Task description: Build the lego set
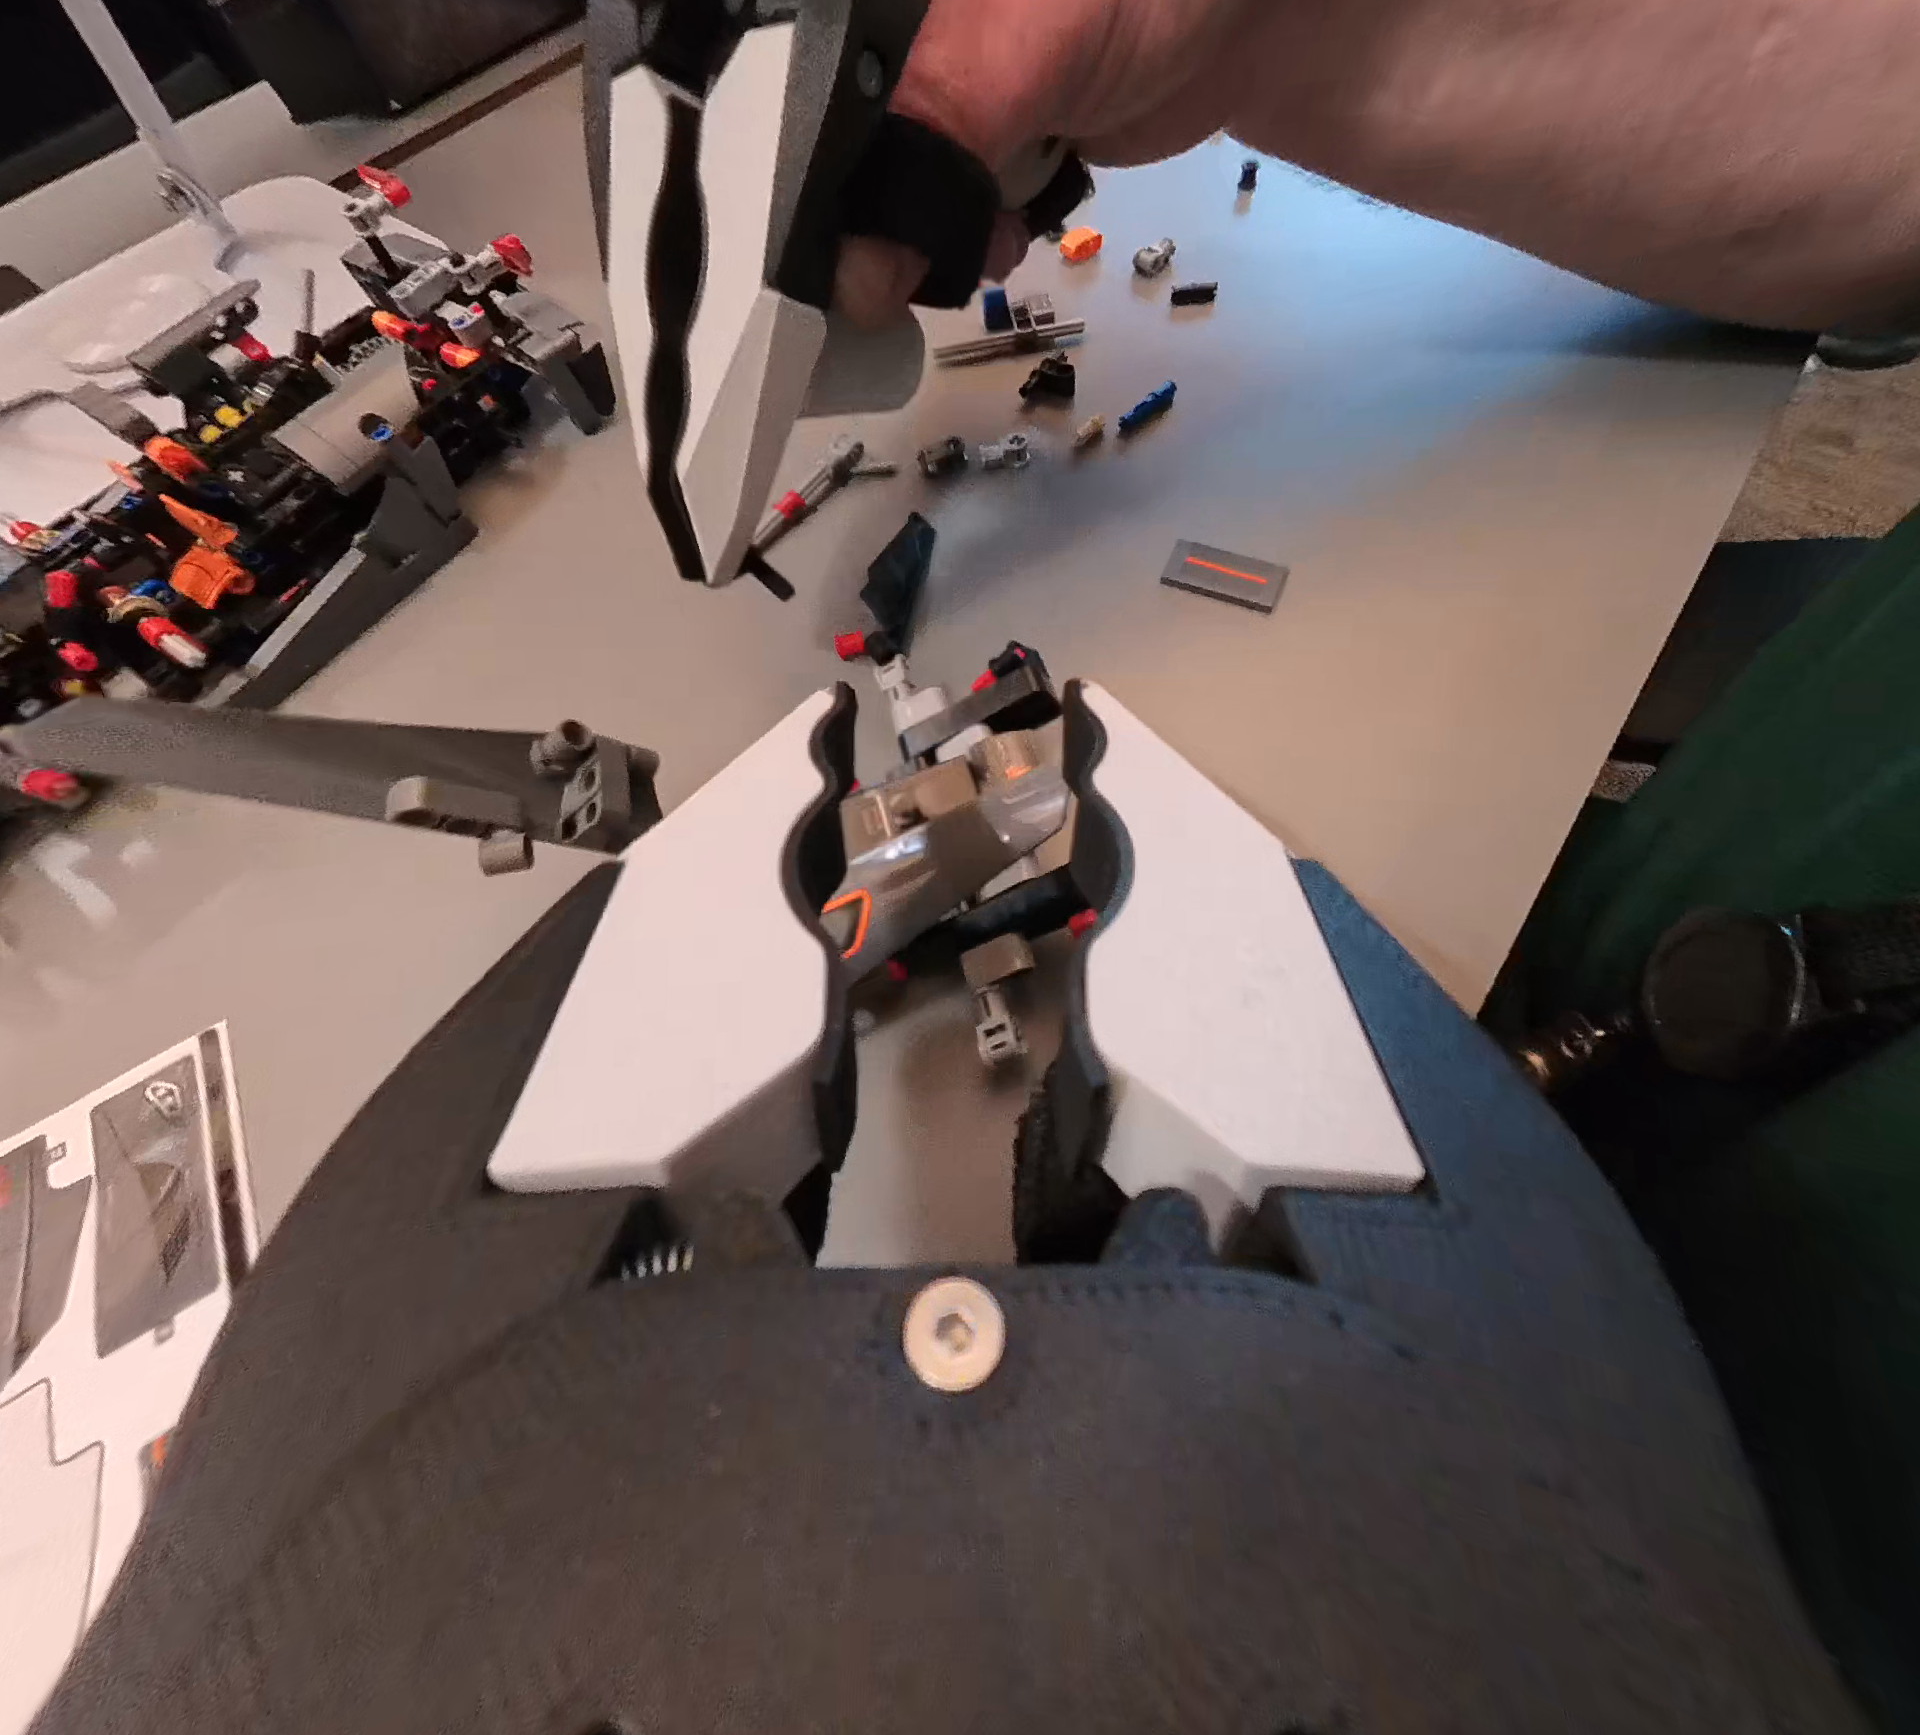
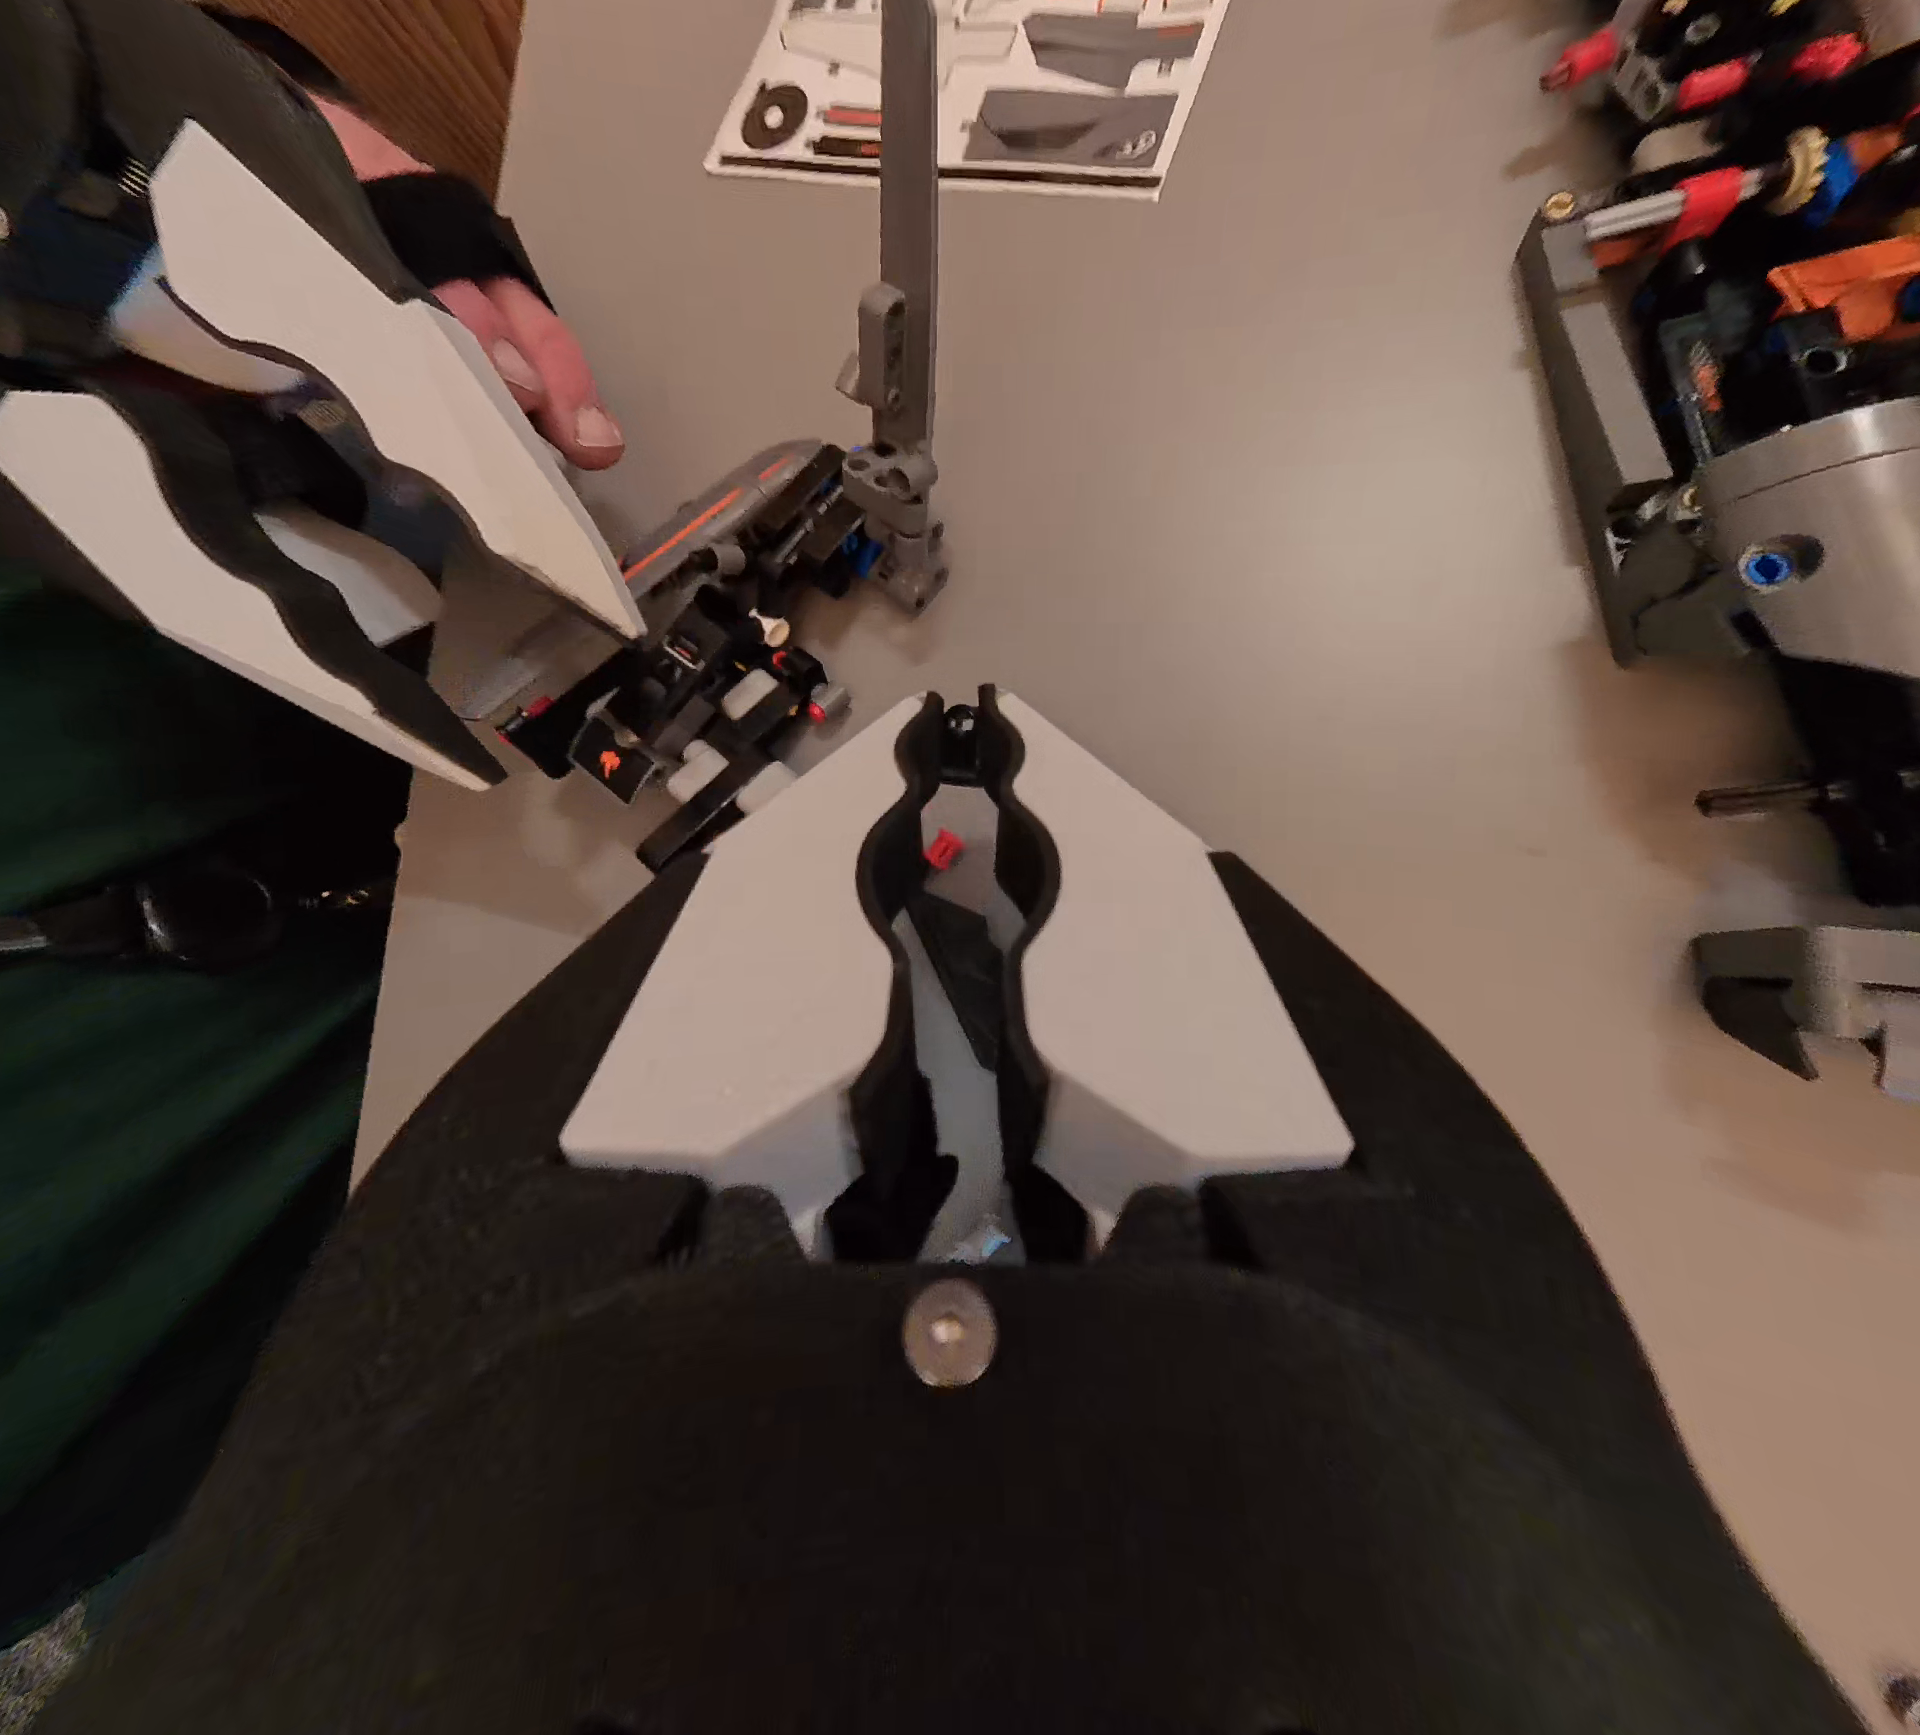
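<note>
My left gripper (image 1: 956, 698) is shut on a grey and black sub-assembly with orange stripes (image 1: 956, 833), held low over the table. The right wrist view shows this gripper (image 2: 561, 698) at the left, with the sub-assembly (image 2: 707, 646) sticking out of its jaws. My right gripper (image 2: 961, 703) is shut on a small black pin (image 2: 958, 724). In the left wrist view it (image 1: 717, 568) hangs tips down just above and left of the sub-assembly, the pin (image 1: 771, 581) poking out at its tip. The large part-built model (image 1: 260, 438) stands at the left, at the right in the right wrist view (image 2: 1766, 335).
A long grey panel piece (image 1: 312, 760) (image 2: 909, 231) lies beside the sub-assembly. A sticker sheet (image 2: 997, 2) (image 1: 104, 1218) lies on the table. Loose small parts (image 1: 1039, 386), a dark panel (image 1: 899, 584) and a grey tile with an orange stripe (image 1: 1226, 576) lie beyond. The table edge (image 1: 1621, 646) runs at the right.
</note>
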A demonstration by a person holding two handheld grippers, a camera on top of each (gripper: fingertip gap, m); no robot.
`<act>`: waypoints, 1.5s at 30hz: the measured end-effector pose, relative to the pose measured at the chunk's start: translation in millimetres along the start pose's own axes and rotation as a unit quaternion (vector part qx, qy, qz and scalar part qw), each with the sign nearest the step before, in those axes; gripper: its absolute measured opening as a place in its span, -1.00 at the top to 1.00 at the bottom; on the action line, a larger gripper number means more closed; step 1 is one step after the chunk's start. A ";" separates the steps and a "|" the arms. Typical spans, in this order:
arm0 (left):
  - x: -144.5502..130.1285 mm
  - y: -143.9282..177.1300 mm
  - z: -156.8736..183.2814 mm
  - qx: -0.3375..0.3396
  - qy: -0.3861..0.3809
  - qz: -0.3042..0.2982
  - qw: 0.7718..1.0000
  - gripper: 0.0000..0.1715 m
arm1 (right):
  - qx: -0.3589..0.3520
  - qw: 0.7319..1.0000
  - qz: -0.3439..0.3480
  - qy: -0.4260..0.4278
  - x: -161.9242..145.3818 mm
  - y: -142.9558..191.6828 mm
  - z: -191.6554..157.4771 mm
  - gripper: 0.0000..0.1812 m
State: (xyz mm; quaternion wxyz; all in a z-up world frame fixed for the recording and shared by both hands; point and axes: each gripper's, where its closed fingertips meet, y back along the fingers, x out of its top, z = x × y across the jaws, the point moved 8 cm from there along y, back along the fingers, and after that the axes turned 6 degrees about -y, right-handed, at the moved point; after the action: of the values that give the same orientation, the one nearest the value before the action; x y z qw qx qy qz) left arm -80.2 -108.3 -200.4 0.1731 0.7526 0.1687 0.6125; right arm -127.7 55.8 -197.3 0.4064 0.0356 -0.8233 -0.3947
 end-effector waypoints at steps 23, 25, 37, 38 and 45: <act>8.6 39.4 -33.1 0.004 0.173 0.155 0.973 0.61 | 0.183 0.952 0.225 0.101 54.5 11.7 -58.5 0.95; 8.9 40.1 -36.1 -0.022 0.213 0.188 0.958 0.65 | 0.178 0.947 0.235 0.128 56.4 11.8 -63.7 0.95; 10.3 42.1 -47.0 -0.146 0.333 0.290 0.885 0.81 | 0.092 0.936 0.219 0.260 60.0 9.6 -82.4 0.96; 10.0 41.3 -47.9 -0.152 0.341 0.293 0.880 0.85 | 0.084 0.935 0.218 0.268 60.5 9.5 -84.0 0.96; 10.6 39.3 -49.3 -0.156 0.340 0.301 0.877 0.97 | 0.058 0.932 0.222 0.281 61.7 13.1 -88.0 0.95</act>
State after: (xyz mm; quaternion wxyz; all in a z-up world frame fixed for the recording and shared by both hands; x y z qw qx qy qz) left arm -124.8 -135.4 -163.6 0.0273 0.4753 -0.1155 0.8718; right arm -104.1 -13.3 -117.4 0.6953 -0.0151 -0.6840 -0.2202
